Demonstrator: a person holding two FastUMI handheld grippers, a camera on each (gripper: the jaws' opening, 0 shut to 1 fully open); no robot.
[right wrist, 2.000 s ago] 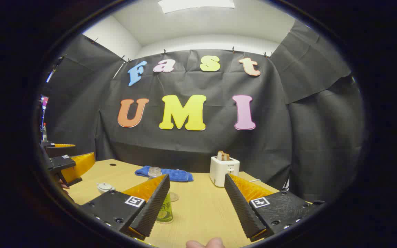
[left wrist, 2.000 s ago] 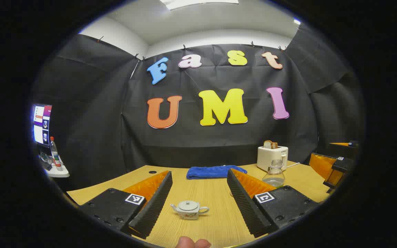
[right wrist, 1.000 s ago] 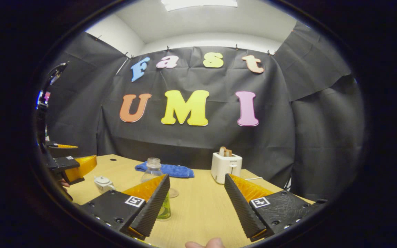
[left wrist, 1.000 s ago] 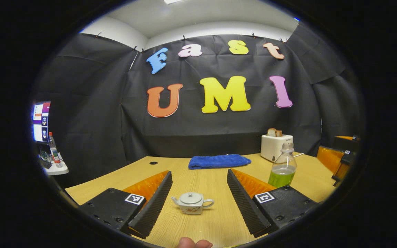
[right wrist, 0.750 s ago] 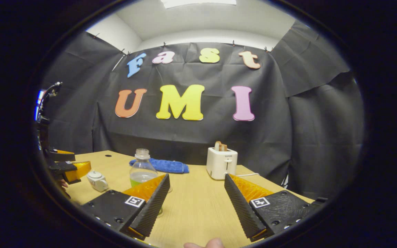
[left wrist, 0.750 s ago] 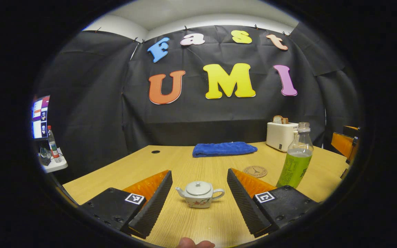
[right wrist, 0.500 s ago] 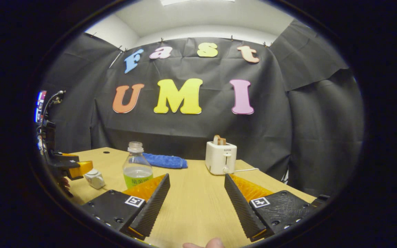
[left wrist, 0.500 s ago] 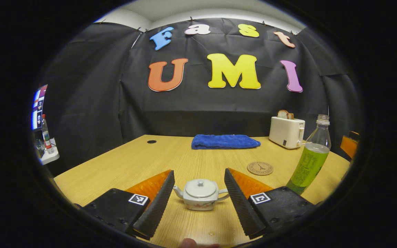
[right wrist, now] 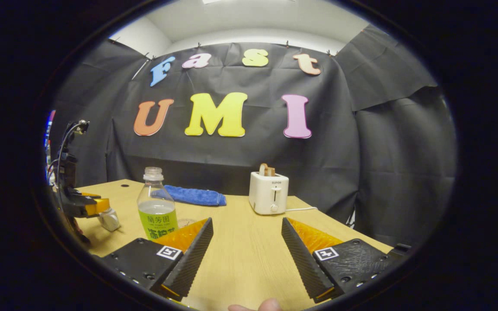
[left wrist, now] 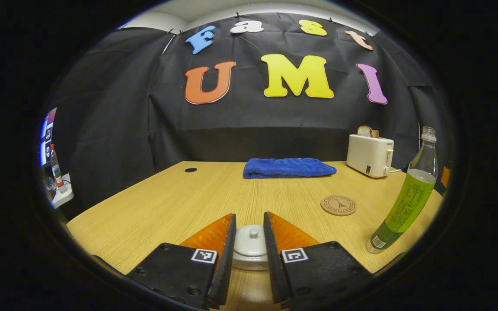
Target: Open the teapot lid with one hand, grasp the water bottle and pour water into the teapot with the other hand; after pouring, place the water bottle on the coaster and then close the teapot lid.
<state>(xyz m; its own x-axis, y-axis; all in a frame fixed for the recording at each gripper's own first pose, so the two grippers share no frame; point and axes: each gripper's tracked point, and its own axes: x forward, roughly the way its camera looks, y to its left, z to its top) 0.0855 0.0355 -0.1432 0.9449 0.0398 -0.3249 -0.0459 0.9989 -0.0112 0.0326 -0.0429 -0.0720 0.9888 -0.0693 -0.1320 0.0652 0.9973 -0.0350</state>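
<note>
Teapot: a small, pale, rounded teapot with its lid on; the lid has a little round knob on top. It stands on the wooden table, between the two fingers of the left tongs.
Left tongs: the left tongs are closed in around the teapot lid, one finger on each side of it. The fingers seem to touch the lid, but I cannot tell for sure that both press on it. In the right gripper view these tongs are seen far to the left, at the teapot.
Right tongs: the right tongs are wide open and hold nothing; bare table lies between the fingers.
Bottle: a clear bottle without cap, about half full of green liquid, with a green label. It stands upright, just beyond the left finger of the right tongs. From the left tongs it is well to the right.
Coaster: a round brown coaster with a dark drawing in the middle, ahead and to the right of the left tongs, near the bottle.
Writing: the bottle label has pale characters, too small to tell. The toaster has a small dark word on its front.
Other things: a white toaster with bread in it, ahead of the right tongs; a folded blue towel at the far side of the table.
</note>
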